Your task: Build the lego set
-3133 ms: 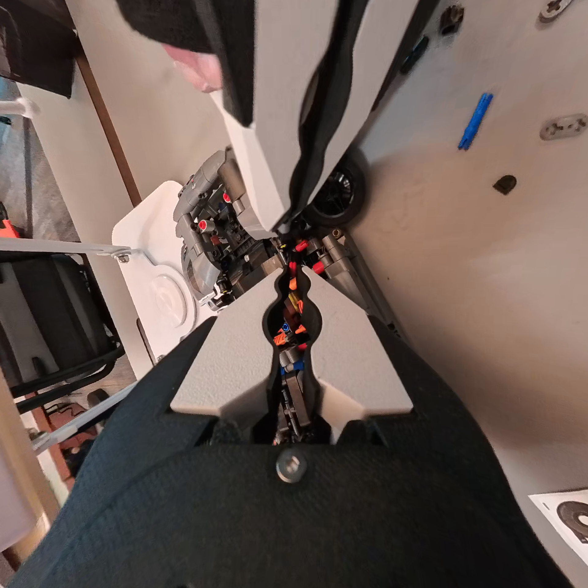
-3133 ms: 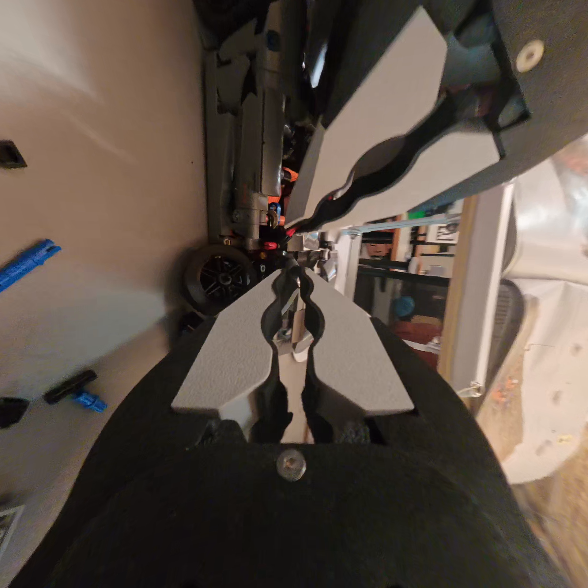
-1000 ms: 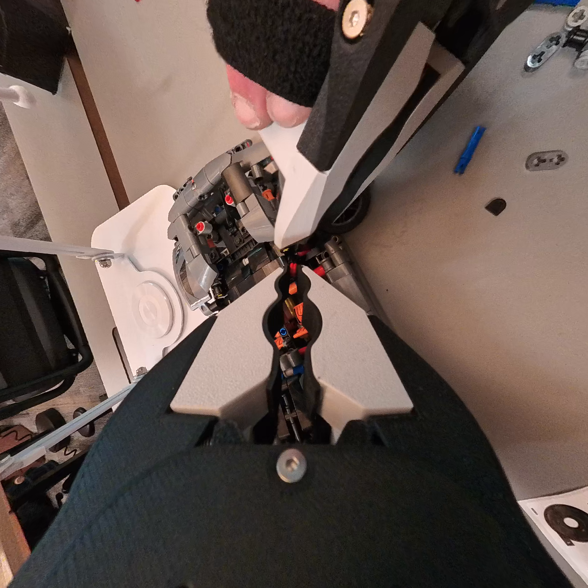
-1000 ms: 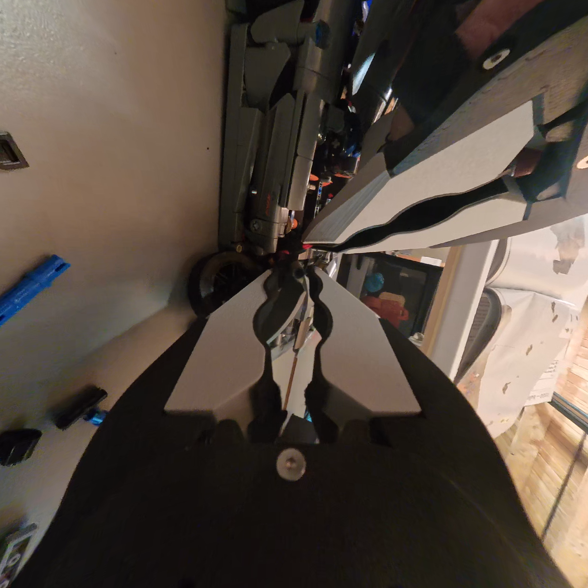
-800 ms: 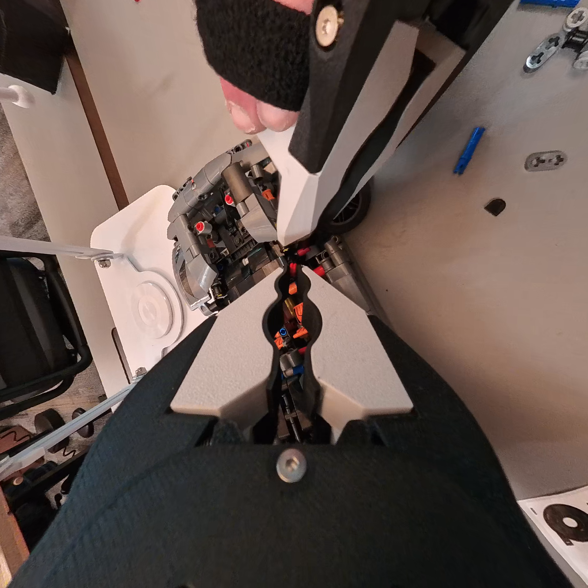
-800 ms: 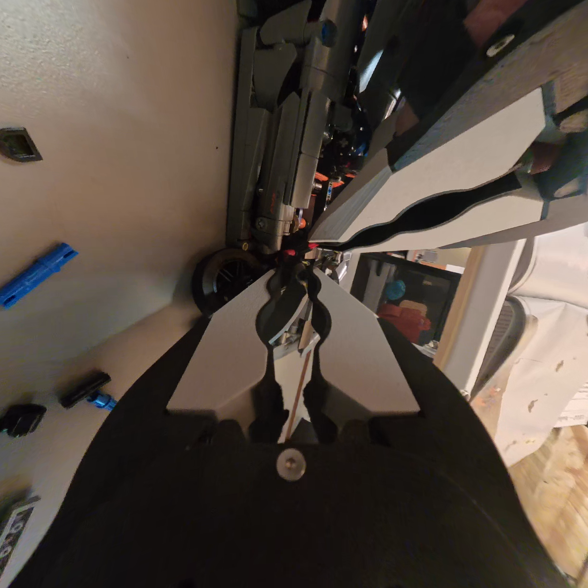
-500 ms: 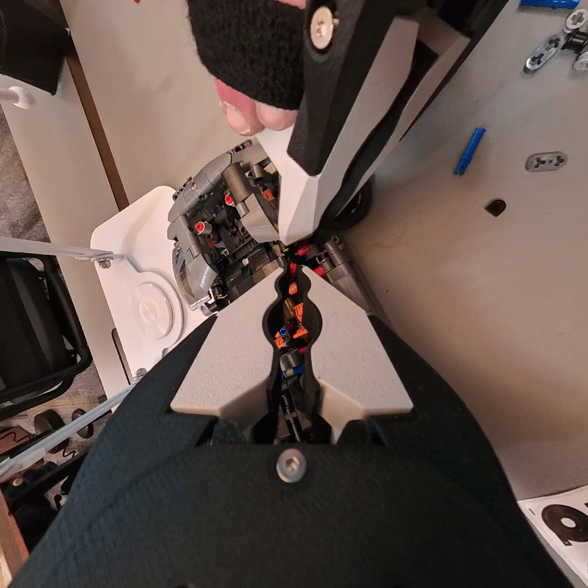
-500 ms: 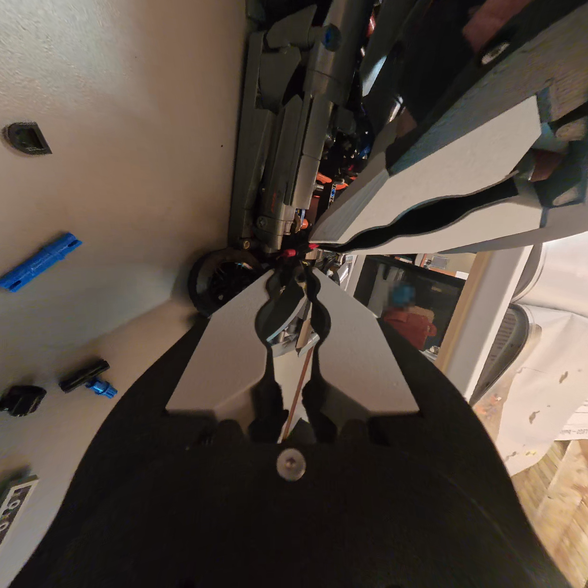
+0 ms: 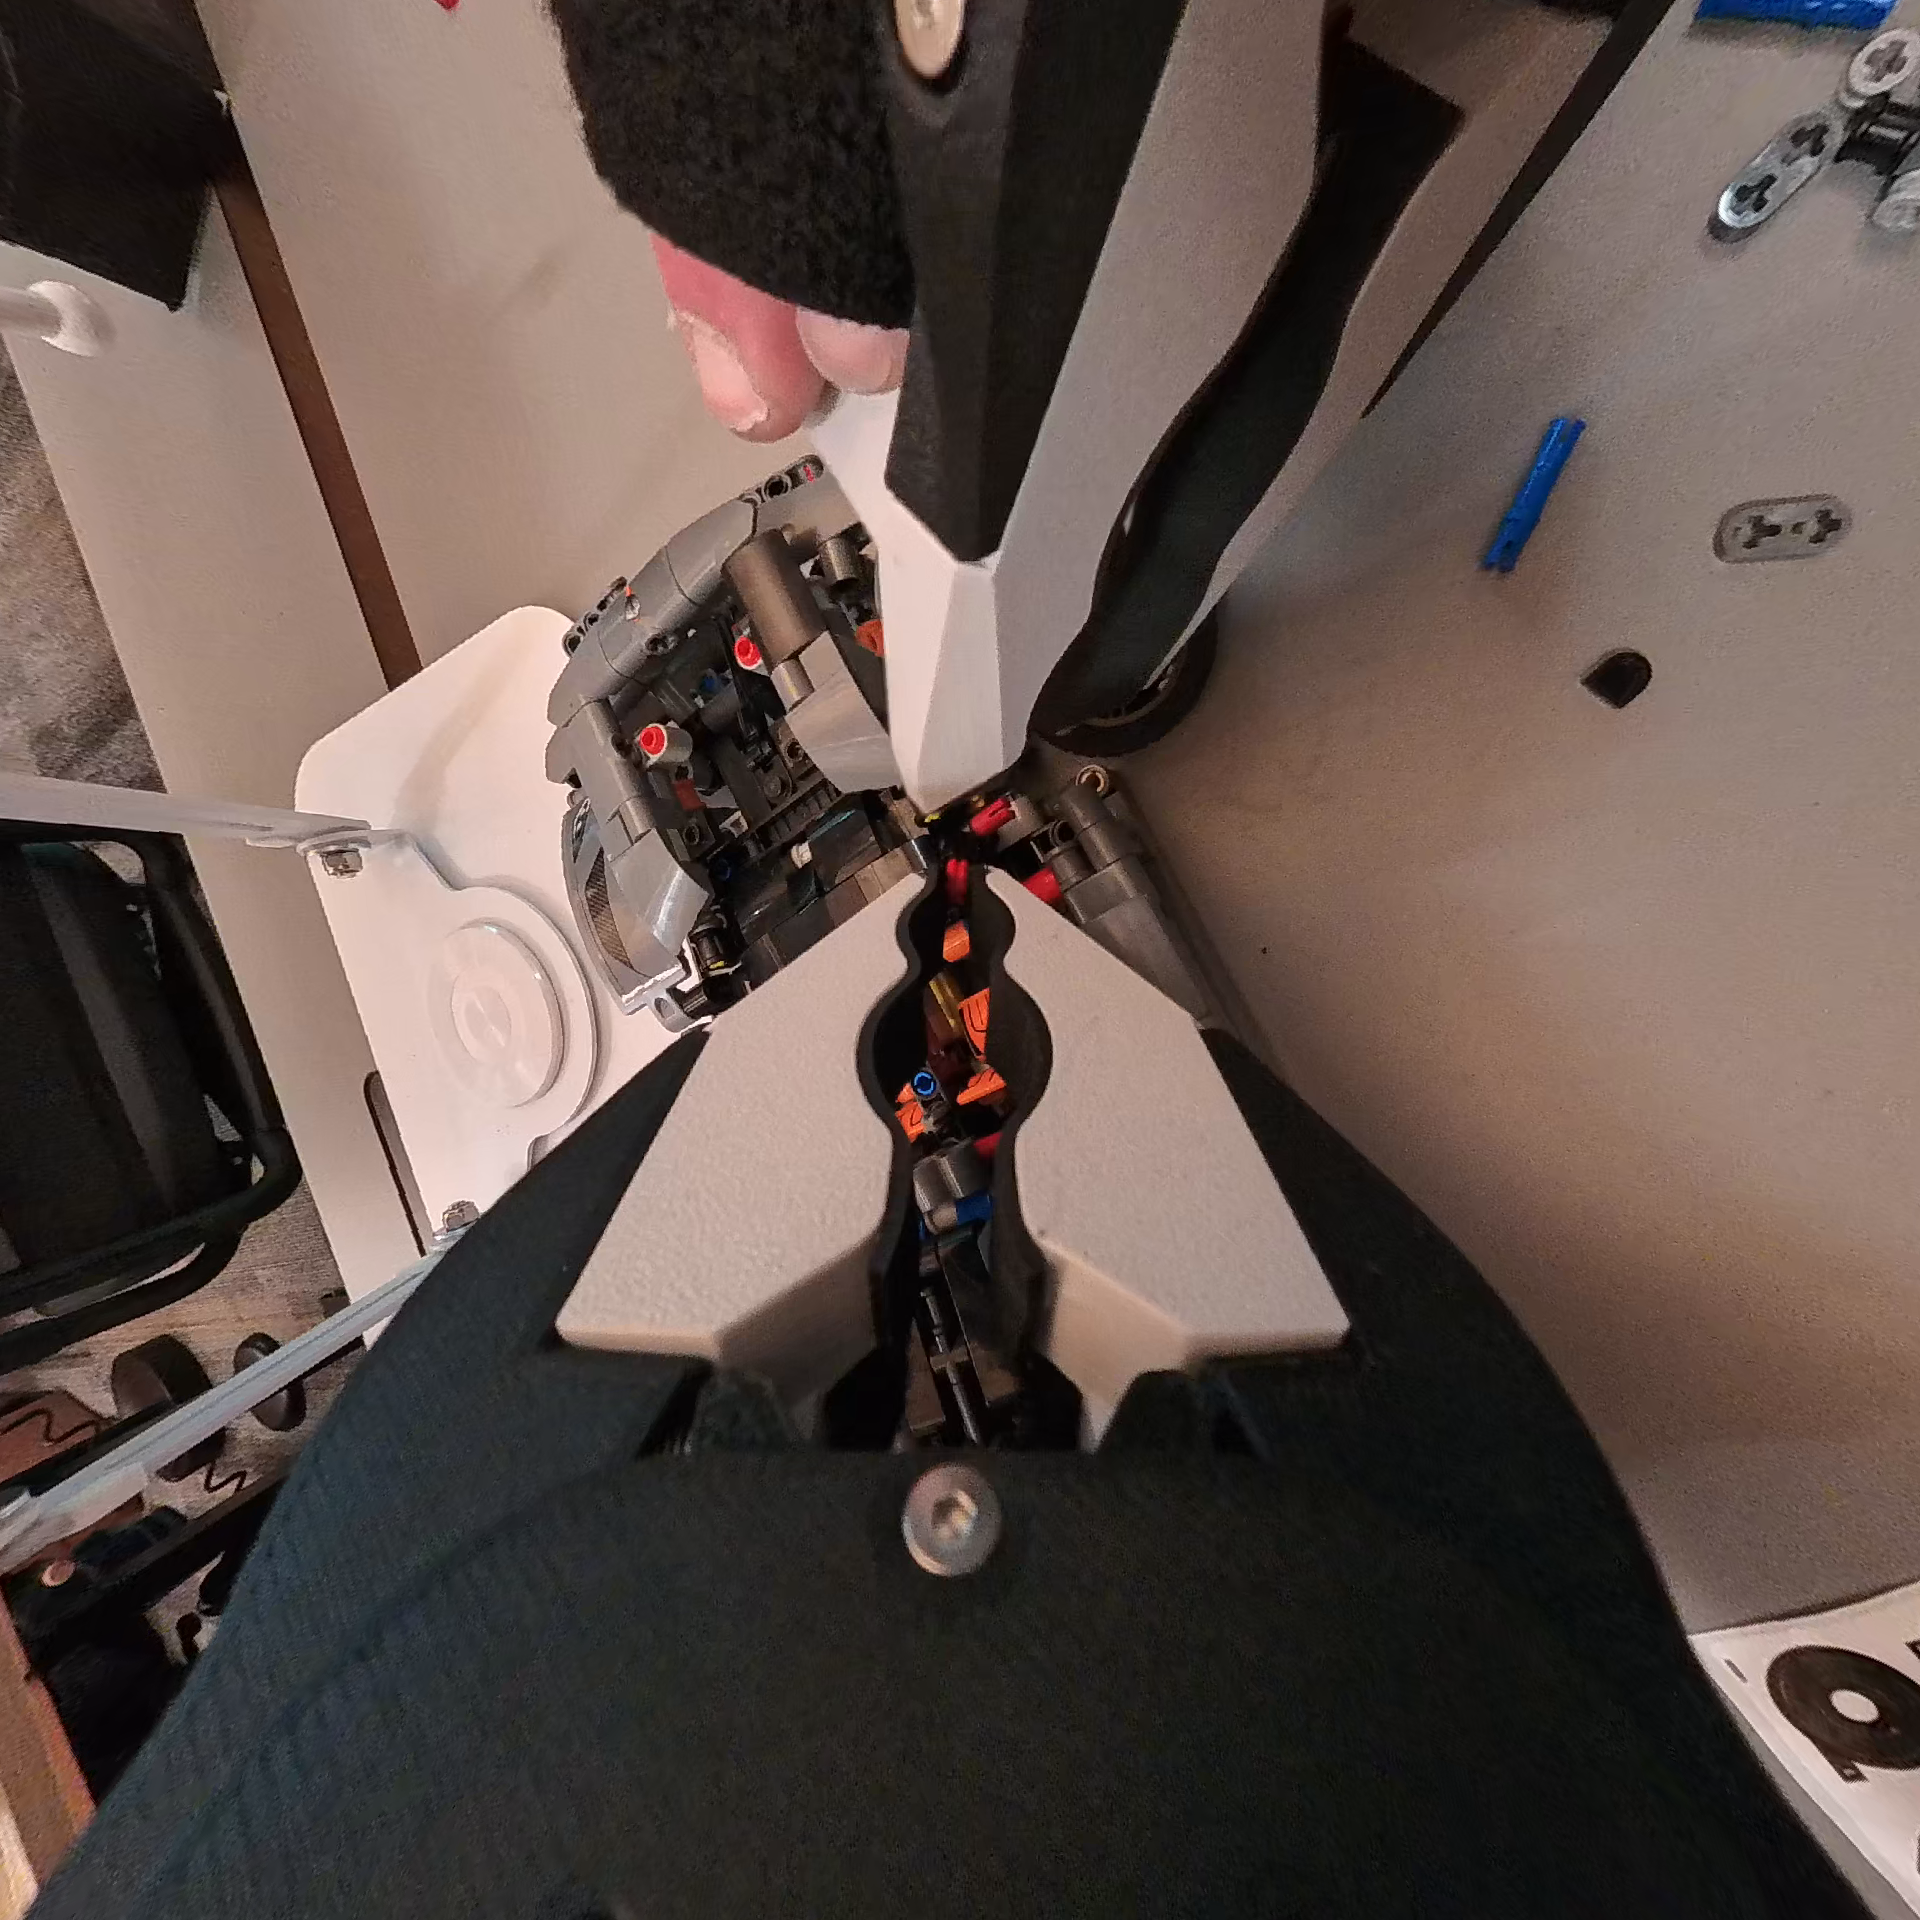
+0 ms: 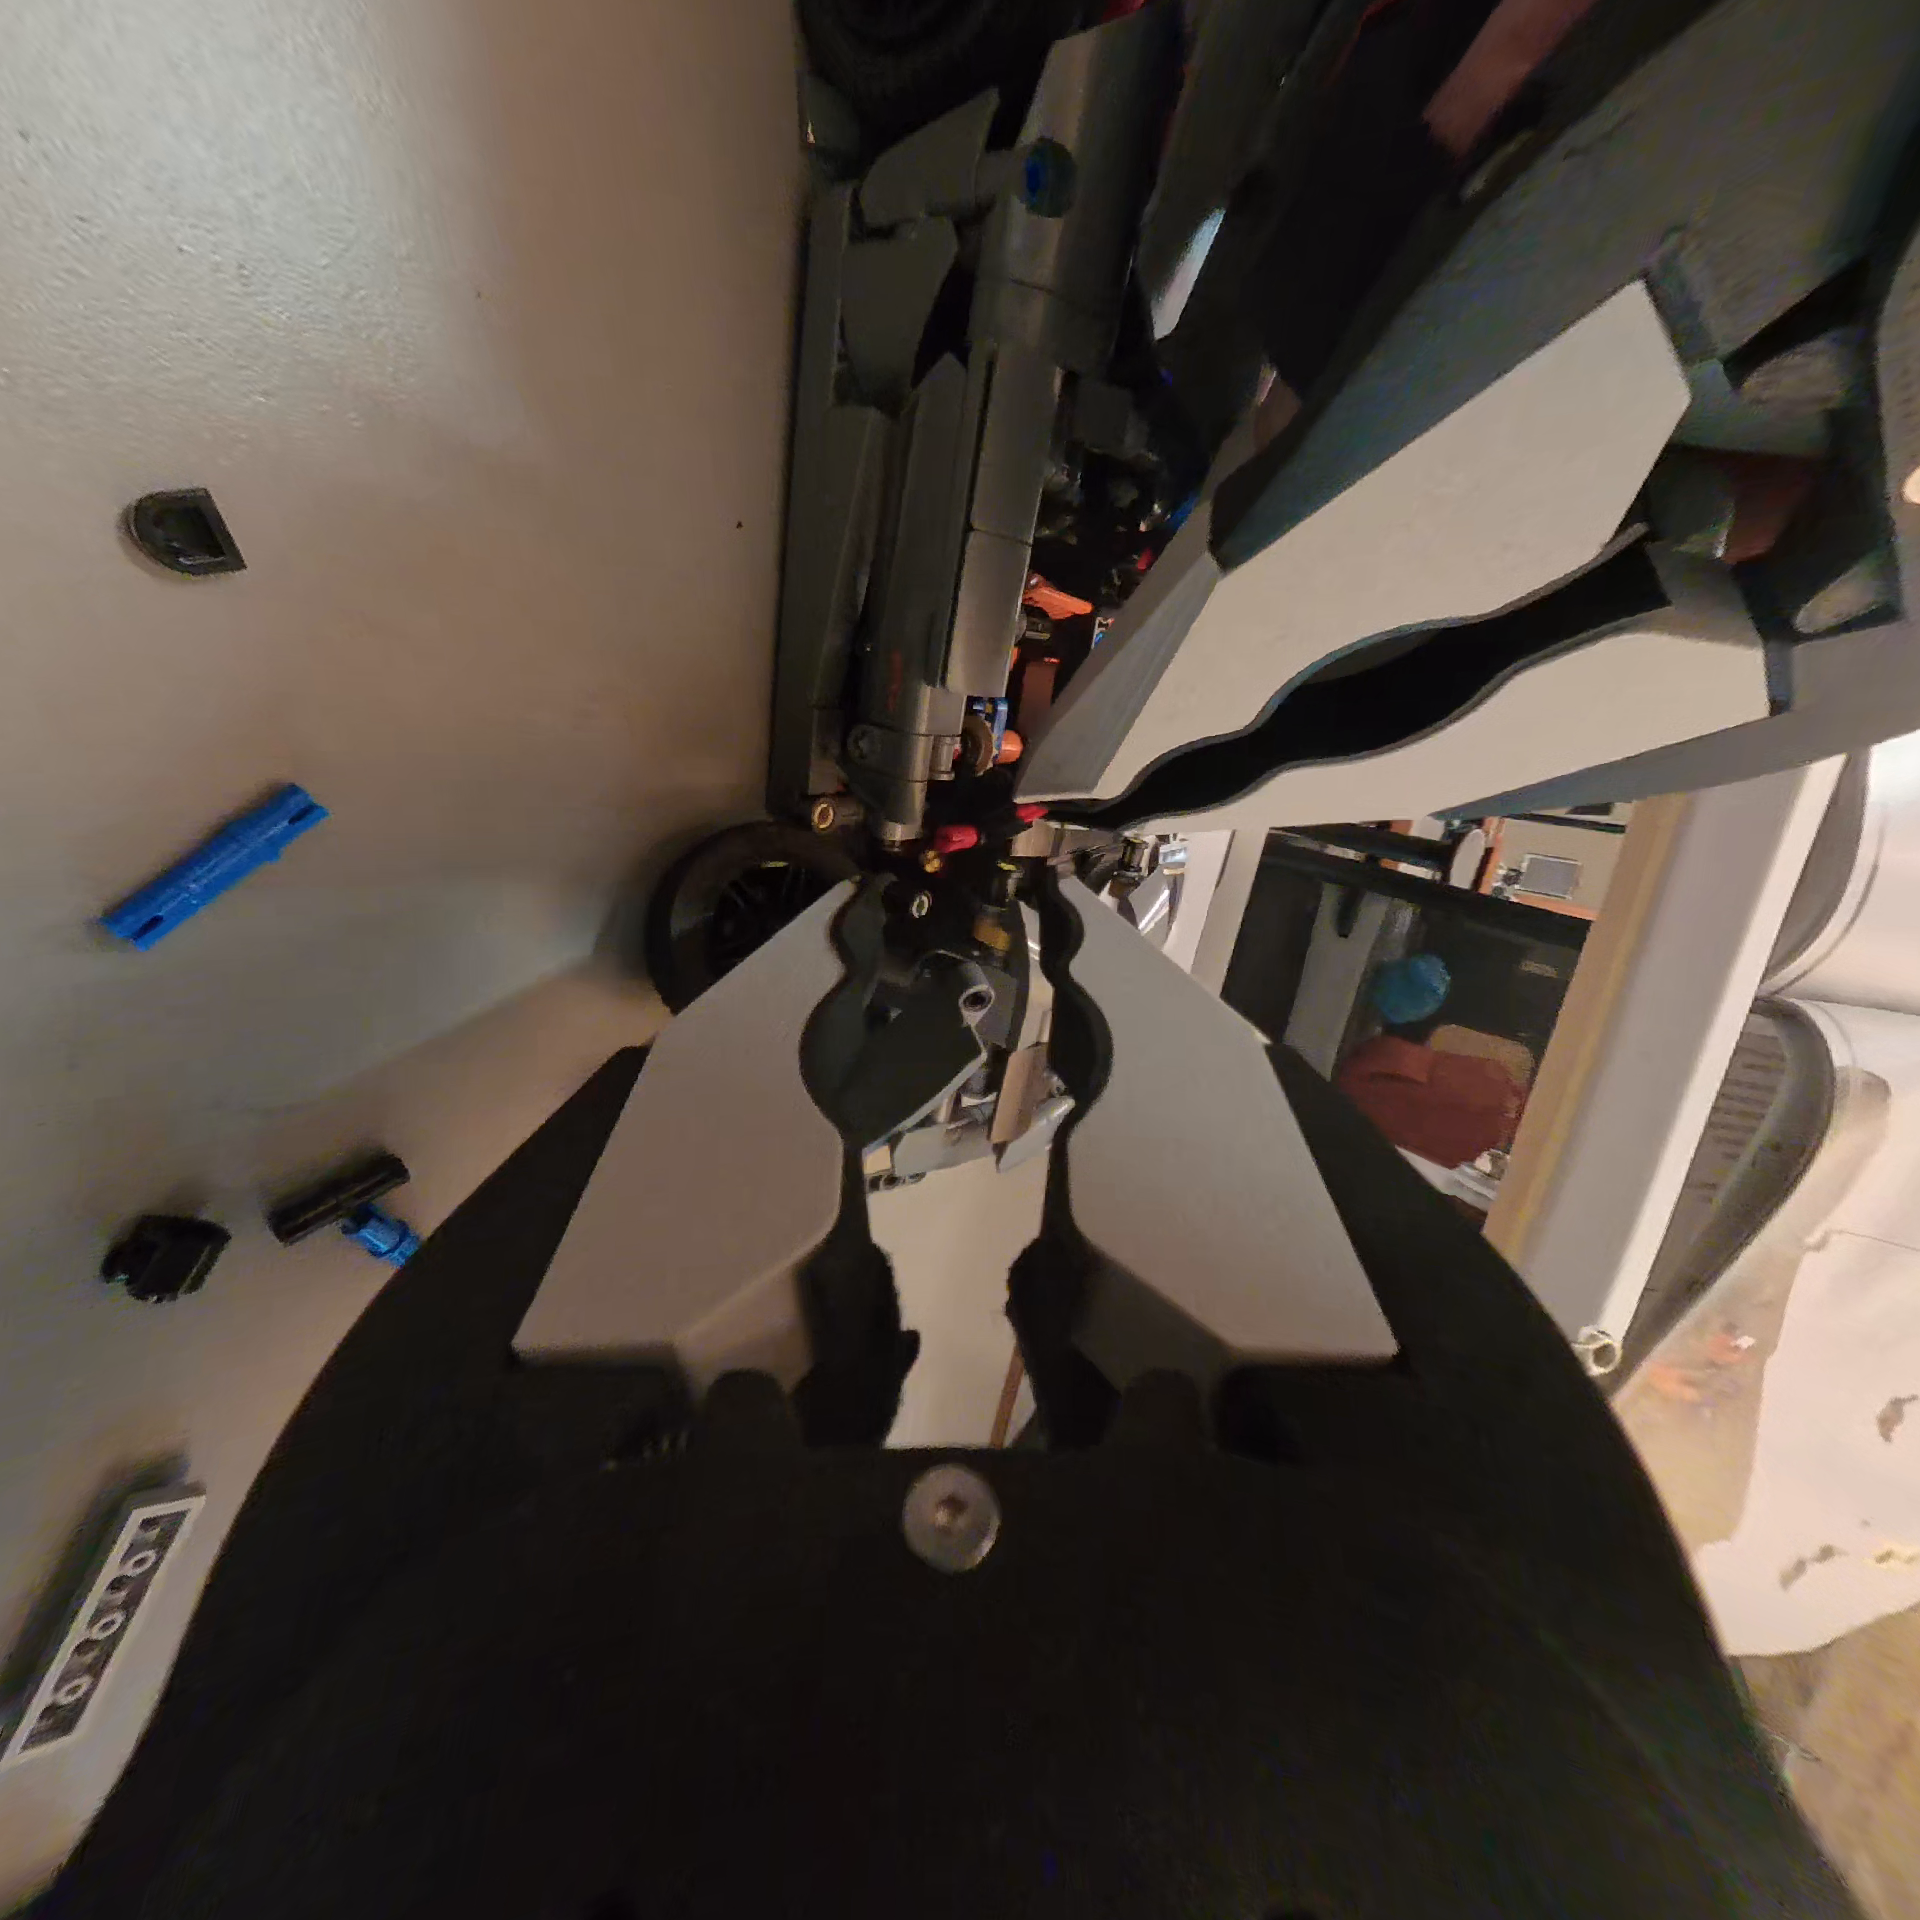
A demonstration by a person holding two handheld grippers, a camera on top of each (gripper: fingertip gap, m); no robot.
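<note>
Both claws pinched the grey lego car (image 9: 717, 790): left claw (image 9: 956, 883), right claw (image 10: 951, 894). I judged slow, steady pushing would work best.

At the left edge of my left wrist view I see a white plate (image 9: 416, 935) with a round raised disc, bolted to a thin white metal bar (image 9: 156, 816), and below it a black chair frame (image 9: 135, 1226) over patterned floor. At lower right a white printed sheet (image 9: 1829, 1725) lies on the table (image 9: 1558, 1091). On the right of my right wrist view, past a white post (image 10: 1621, 1049), sit a blurred red object (image 10: 1434, 1086) and a blue one (image 10: 1408, 987).
</note>
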